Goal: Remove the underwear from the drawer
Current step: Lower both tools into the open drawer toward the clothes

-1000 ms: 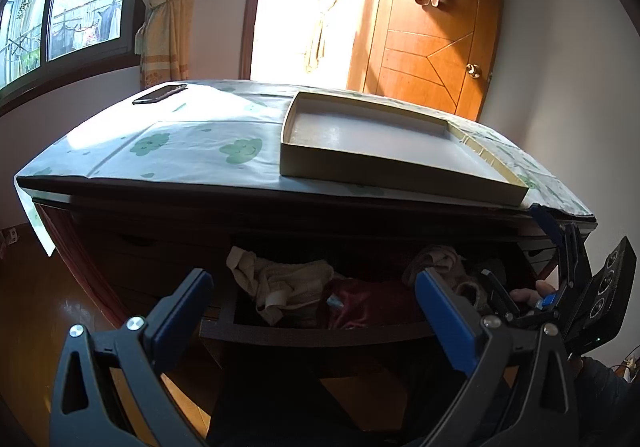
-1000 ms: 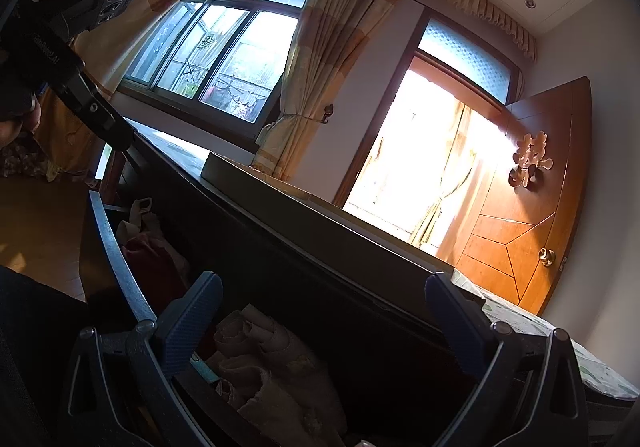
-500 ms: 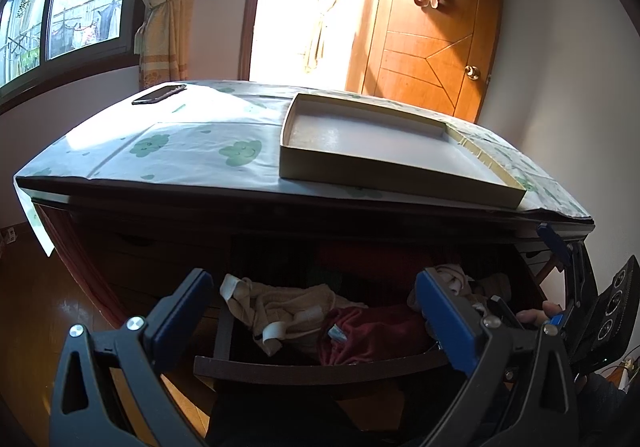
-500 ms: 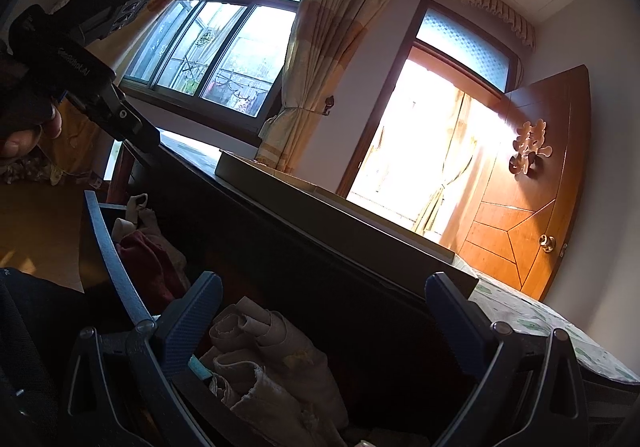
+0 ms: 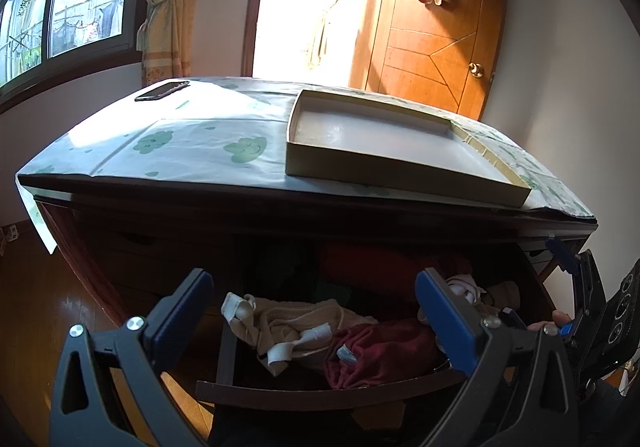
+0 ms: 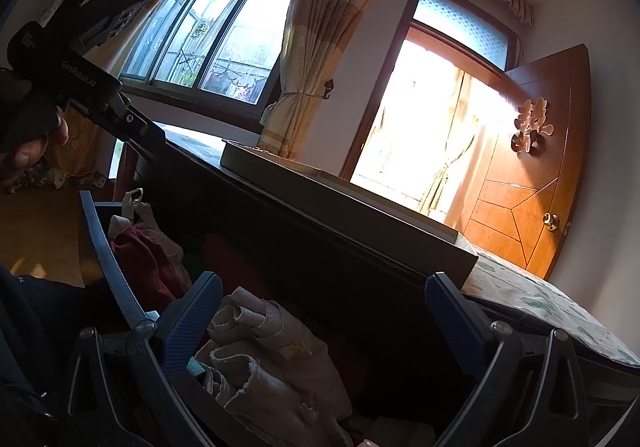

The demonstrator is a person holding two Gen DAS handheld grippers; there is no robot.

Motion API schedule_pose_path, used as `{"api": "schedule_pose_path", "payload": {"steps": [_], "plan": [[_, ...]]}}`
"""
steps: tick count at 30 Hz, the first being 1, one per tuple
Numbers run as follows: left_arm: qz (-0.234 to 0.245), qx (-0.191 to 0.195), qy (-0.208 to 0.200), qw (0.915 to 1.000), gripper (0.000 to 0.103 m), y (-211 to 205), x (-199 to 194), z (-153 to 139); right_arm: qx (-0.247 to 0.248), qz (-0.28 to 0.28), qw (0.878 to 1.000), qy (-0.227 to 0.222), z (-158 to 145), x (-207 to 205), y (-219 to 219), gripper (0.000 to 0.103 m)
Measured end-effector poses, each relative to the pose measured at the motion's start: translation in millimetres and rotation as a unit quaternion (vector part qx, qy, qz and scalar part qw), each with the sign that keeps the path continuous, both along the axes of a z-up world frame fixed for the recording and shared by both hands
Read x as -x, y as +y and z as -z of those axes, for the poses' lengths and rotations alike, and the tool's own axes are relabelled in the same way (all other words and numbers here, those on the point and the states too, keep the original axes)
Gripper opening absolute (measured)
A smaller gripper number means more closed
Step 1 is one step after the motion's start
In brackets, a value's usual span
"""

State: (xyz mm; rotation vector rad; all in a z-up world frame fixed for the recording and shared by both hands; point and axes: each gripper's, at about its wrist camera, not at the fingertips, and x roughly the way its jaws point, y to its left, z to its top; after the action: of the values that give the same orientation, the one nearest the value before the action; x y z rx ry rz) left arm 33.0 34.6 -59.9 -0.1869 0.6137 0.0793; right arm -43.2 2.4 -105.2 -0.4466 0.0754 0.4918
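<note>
A: Item one, the drawer (image 5: 328, 393)?

B: Pulled out below the dresser top (image 5: 192, 151). Underwear inside: a cream piece (image 5: 296, 323) left of centre, a dark red piece (image 5: 380, 351) just beside it, touching; a pale bundle (image 6: 268, 351) at the right end.

A: Item two, my grippers?

B: My left gripper (image 5: 320, 323) is spread wide, empty, above the drawer front. My right gripper (image 6: 324, 319) is equally wide, holding nothing, over the pale bundle.

A: Item three, method?

B: I judge it best to lower one gripper onto a raised fold, pinch a single layer, and lift straight up, clear of the dresser's overhang. The cardboard tray (image 5: 400, 143) on top looks a likely landing place.
</note>
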Motion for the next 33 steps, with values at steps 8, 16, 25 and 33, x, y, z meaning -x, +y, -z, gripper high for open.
{"api": "schedule_pose_path", "payload": {"steps": [8, 16, 25, 33], "plan": [[0.001, -0.001, 0.001, 1.0, 0.103, 0.4, 0.3, -0.7, -0.002, 0.007, 1.0, 0.028, -1.1, 2.6, -1.8, 0.102], [0.002, -0.002, 0.002, 1.0, 0.103, 0.8, 0.4, -1.5, -0.007, 0.007, 0.999, 0.053, -3.1, 6.6, -5.0, 0.102], [0.008, -0.003, 0.008, 0.9999, 0.103, -0.6, -0.7, -1.9, -0.01, 0.003, 0.996, 0.092, -6.0, 7.0, -5.2, 0.102], [0.02, 0.0, 0.015, 0.9997, 0.103, -3.6, -1.7, -1.4, -0.001, 0.0, 0.992, 0.127, -8.6, 2.9, -5.1, 0.102]]}}
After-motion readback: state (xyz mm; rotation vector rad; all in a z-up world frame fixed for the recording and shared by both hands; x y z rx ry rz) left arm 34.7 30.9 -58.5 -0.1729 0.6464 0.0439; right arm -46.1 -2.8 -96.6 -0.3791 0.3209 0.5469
